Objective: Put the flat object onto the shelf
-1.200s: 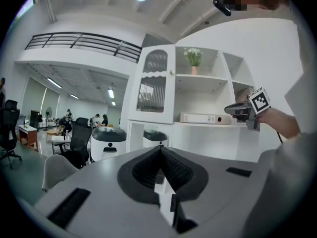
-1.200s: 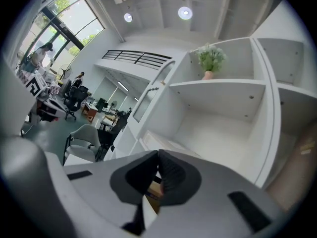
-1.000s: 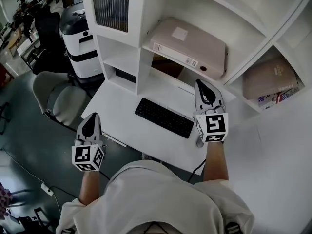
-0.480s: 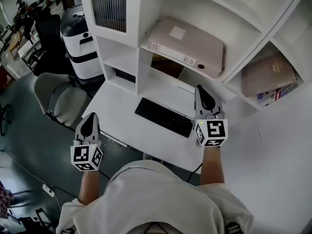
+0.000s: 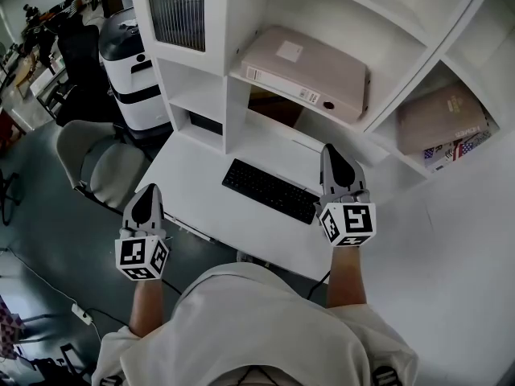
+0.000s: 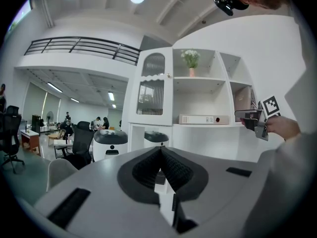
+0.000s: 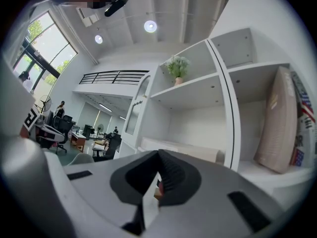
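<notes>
Head view: binder (image 5: 310,61) spine print illegible; left gripper (image 5: 148,193) & right gripper (image 5: 330,153) jaws together, nothing btwn.

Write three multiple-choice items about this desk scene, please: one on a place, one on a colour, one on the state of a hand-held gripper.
1. Where does the beige binder lie?
A) flat on the shelf above the desk
B) under the desk
C) on top of the keyboard

2. What colour is the keyboard?
A) white
B) black
C) red

3. How do the jaws of the right hand-held gripper stand?
A) wide apart
B) closed on the binder
C) closed together, with nothing between them

Answers:
1 A, the head view shows the binder lying flat in a shelf compartment above the desk.
2 B, its keys and frame are black against the white desk.
3 C, the right gripper view shows the pads meeting and holding nothing.
</notes>
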Tool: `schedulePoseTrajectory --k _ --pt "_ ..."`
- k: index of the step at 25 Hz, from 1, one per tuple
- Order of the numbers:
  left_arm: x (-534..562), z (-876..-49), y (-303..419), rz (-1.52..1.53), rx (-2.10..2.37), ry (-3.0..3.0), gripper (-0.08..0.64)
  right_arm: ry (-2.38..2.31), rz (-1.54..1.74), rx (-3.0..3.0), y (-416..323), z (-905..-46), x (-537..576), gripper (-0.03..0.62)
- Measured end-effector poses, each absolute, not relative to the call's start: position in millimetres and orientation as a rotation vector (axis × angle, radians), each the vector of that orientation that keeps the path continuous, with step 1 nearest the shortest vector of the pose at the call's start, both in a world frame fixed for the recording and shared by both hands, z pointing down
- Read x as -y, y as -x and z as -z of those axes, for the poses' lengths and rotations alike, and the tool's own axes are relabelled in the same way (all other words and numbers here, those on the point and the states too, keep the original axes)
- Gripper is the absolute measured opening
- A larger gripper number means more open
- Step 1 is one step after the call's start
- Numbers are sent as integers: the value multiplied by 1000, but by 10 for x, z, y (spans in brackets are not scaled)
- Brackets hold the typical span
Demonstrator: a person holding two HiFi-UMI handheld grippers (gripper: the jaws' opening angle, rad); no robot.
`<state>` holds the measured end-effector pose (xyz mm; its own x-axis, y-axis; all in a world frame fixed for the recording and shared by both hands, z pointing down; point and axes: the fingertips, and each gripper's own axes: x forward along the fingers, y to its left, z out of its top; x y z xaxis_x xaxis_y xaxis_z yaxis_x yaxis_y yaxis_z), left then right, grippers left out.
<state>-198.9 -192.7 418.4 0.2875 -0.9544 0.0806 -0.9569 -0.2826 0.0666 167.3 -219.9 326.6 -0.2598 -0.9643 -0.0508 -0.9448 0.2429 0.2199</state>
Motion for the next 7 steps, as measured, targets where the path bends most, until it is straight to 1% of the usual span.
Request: schedulePoseTrajectory --k 7 --pt "1912 -4156 1985 -36 1821 -2439 -8 -1864 288 2436 -1700 -3275 2140 3"
